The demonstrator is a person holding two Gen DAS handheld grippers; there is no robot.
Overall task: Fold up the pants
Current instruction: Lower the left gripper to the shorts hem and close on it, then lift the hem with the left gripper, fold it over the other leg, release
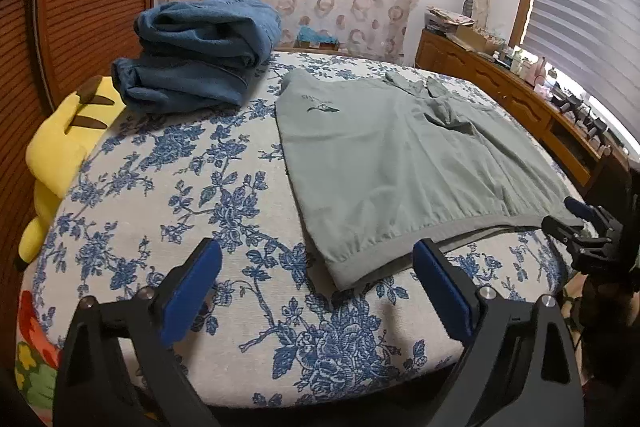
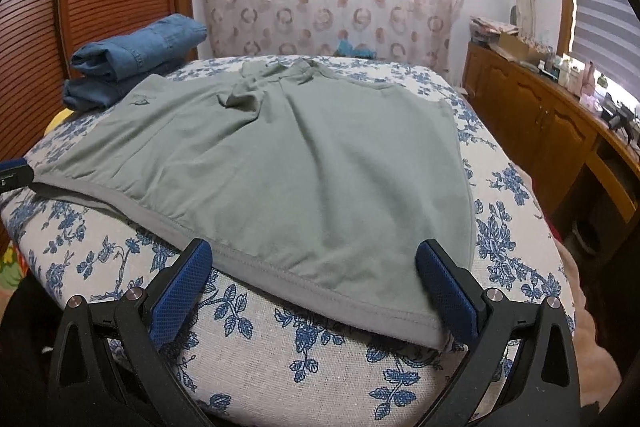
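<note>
Grey-green shorts point(image 2: 304, 163) lie flat mid-frame on the floral bedspread point(image 2: 328, 359); left gripper point(image 1: 316, 267) and right gripper point(image 2: 312, 267) both gape wide at the waistband, holding nothing.

Matte black forked frames on both the left gripper point(image 1: 318, 281) and the right gripper point(image 2: 312, 283), each finger point(image 1: 188, 291) faced with a textured royal-blue pad point(image 2: 448, 291). Round silver screw heads point(image 1: 486, 291) at ten and two o'clock. Triangular cut-outs point(image 2: 74, 363) in the outer struts.
</note>
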